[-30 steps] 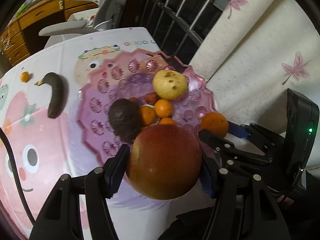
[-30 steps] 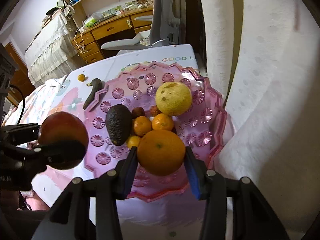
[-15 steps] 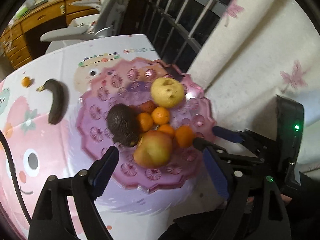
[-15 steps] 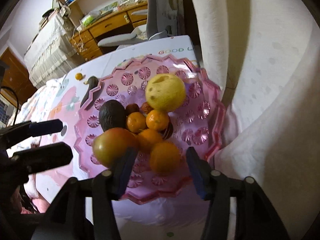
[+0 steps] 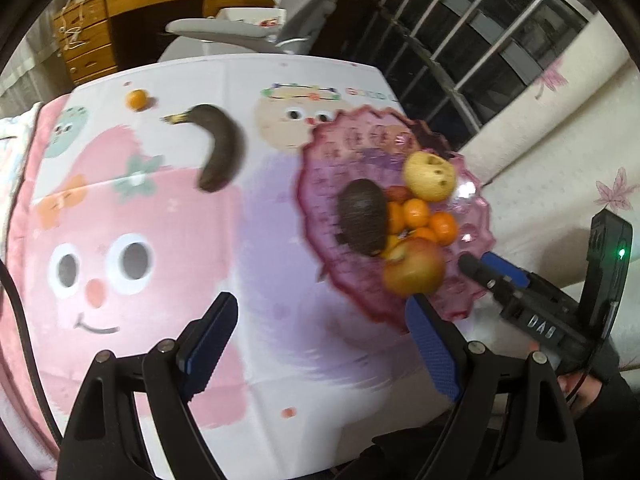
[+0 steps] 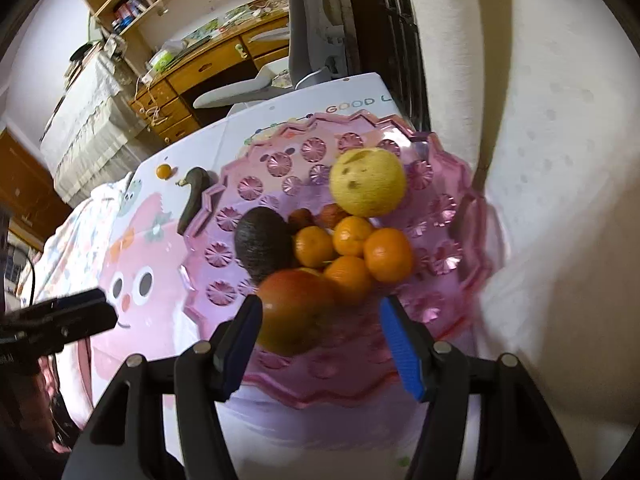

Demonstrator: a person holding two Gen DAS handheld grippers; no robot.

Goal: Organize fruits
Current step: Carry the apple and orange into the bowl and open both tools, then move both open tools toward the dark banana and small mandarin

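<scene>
Left gripper and right gripper: jaws apart, recently widened, nothing gripped. Apple rests at the plate's near edge, beside the oranges.

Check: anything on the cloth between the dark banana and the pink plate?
Nothing: in the left wrist view only bare printed tablecloth lies between the banana and the plate.

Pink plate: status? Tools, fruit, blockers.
Both tools open and empty: left tool, right tool just widened. Apple and orange on pink plate. Banana, small orange still on cloth.
</scene>
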